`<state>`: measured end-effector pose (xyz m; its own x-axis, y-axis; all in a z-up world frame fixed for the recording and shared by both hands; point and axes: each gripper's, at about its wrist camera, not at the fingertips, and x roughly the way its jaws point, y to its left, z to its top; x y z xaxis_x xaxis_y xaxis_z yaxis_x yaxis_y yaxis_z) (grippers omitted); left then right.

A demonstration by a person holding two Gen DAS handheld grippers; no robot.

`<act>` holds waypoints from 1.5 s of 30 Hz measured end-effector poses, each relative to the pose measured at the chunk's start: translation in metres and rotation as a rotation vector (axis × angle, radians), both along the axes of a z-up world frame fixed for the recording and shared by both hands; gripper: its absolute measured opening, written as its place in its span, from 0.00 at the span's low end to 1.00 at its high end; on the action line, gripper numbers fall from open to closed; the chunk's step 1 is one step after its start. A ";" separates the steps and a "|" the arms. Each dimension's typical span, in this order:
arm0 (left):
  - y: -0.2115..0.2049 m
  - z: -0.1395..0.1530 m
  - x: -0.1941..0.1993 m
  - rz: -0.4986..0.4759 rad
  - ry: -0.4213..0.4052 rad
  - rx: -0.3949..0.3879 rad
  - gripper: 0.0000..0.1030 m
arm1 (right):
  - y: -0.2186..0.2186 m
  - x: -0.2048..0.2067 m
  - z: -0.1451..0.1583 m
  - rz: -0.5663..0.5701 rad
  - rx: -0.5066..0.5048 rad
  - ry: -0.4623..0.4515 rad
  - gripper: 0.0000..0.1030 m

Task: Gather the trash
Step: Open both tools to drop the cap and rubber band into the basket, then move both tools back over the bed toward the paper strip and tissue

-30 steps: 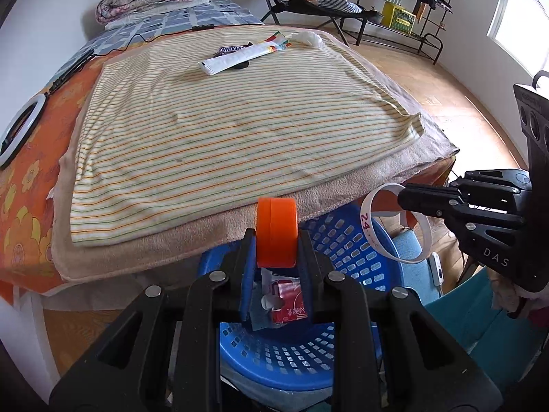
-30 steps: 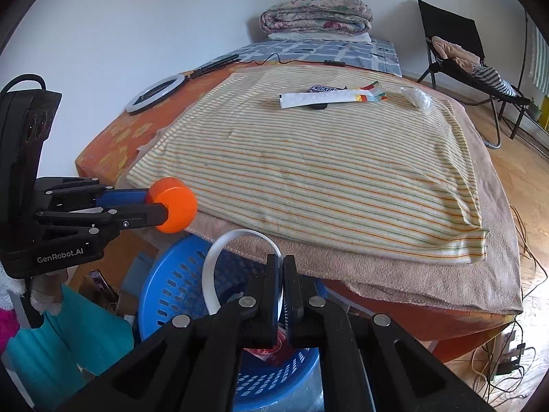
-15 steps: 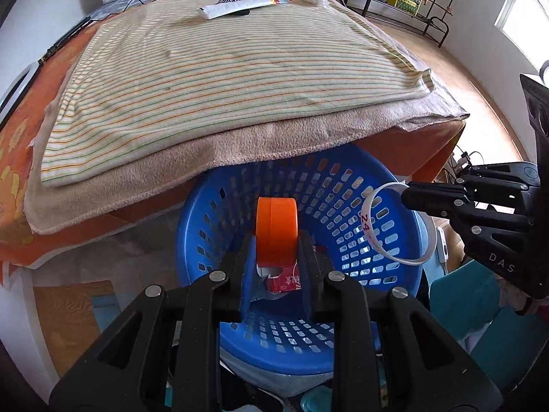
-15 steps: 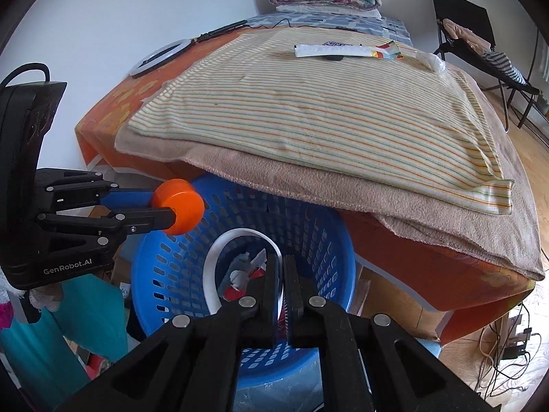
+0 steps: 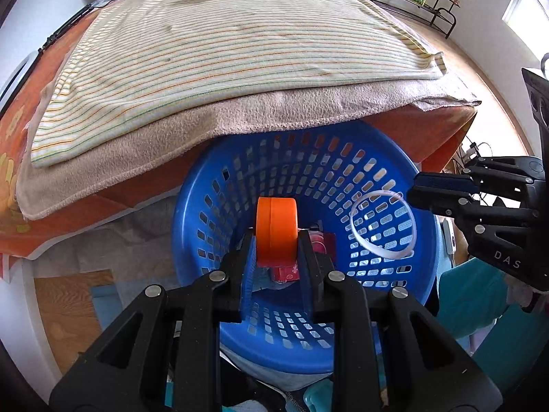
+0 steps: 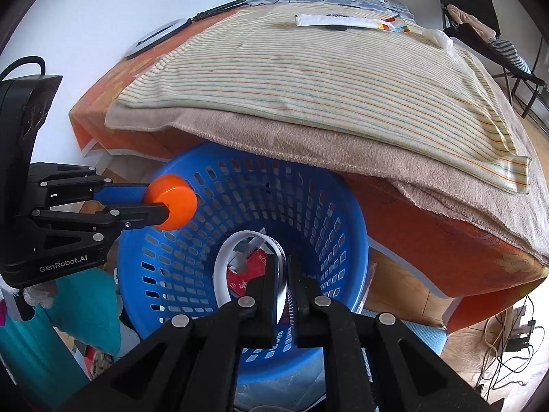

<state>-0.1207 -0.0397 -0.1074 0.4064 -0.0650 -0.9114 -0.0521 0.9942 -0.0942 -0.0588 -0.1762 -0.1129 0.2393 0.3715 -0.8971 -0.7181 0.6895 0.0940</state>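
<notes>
My left gripper (image 5: pixel 276 240) is shut on an orange round lid (image 5: pixel 276 228) and holds it over the blue perforated basket (image 5: pixel 192 185). From the right wrist view the left gripper (image 6: pixel 164 202) and lid (image 6: pixel 173 202) hang above the basket's (image 6: pixel 360 226) left rim. The jaws of my right gripper (image 6: pixel 283 264) are opening; a white plastic ring (image 6: pixel 221 267) sits loosely in the narrow gap between them. In the left wrist view the ring (image 5: pixel 357 233) hangs just off the right gripper's tip (image 5: pixel 415 189), over the basket. A red wrapper (image 6: pixel 247 274) lies at the bottom.
The basket stands on the floor, partly under the bed's edge with its beige towel (image 5: pixel 206 130) and striped cloth (image 5: pixel 223 51). Far back on the bed lie a white wrapper (image 6: pixel 329 20) and a crumpled white piece (image 6: pixel 441 39). Teal fabric (image 5: pixel 480 302) is beside the basket.
Both grippers have sunk from bed height to just over the basket. The right jaws have parted slightly and the ring has turned and slipped toward their tips.
</notes>
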 end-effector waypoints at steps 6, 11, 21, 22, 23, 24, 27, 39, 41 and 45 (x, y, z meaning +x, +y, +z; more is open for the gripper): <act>0.004 -0.005 0.003 0.010 0.014 0.009 0.41 | -0.004 0.001 -0.002 -0.018 0.007 0.011 0.26; 0.007 -0.002 0.003 0.027 -0.001 0.020 0.53 | -0.003 0.003 -0.002 -0.027 0.008 0.019 0.46; 0.009 -0.002 0.002 0.043 -0.003 0.032 0.66 | -0.005 0.006 -0.002 -0.054 0.003 0.025 0.78; 0.009 -0.002 0.002 0.045 -0.001 0.029 0.66 | -0.005 0.006 -0.002 -0.057 0.002 0.025 0.81; 0.010 -0.002 0.002 0.046 0.000 0.027 0.66 | -0.005 0.006 -0.002 -0.059 0.002 0.026 0.82; 0.010 -0.002 0.002 0.047 0.001 0.027 0.66 | -0.005 0.007 -0.002 -0.061 0.001 0.027 0.82; 0.012 -0.001 0.002 0.049 -0.001 0.024 0.67 | -0.005 0.008 -0.004 -0.070 -0.011 0.037 0.82; 0.016 0.020 0.016 0.041 -0.029 -0.011 0.75 | -0.011 0.016 0.003 -0.114 0.032 0.071 0.82; 0.017 0.027 0.021 0.043 -0.039 -0.018 0.75 | -0.012 0.019 0.007 -0.124 0.047 0.072 0.88; 0.023 0.042 0.038 0.045 -0.062 -0.021 0.75 | -0.015 0.026 0.019 -0.147 0.087 0.060 0.92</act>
